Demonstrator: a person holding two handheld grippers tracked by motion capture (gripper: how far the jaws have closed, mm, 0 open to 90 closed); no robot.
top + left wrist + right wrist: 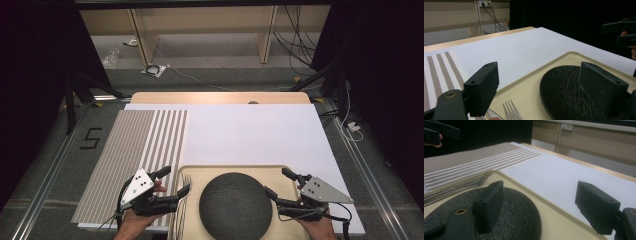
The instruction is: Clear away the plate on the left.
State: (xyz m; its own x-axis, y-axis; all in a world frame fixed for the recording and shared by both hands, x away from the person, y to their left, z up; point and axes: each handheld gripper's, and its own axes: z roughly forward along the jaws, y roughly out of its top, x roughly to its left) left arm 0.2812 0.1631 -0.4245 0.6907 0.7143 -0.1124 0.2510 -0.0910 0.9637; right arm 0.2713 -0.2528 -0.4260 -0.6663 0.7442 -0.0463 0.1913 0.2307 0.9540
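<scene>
A beige tray (282,172) lies at the table's near edge and carries a round black plate (235,205). A fork (184,200) rests along the tray's left side. My left gripper (176,181) hovers open over the tray's left rim, with its jaws wide apart. In the left gripper view, the fork (510,111) and plate (564,90) lie ahead of the jaws. My right gripper (277,182) is open at the plate's right edge. In the right gripper view, the jaws frame the plate (519,215) and the tray rim (524,183). Neither gripper holds anything.
A striped brown and white placemat (130,160) lies to the left of the tray. A white mat (250,130) covers the middle and far part of the wooden table (220,97). Beyond the table are shelving and cables on the floor.
</scene>
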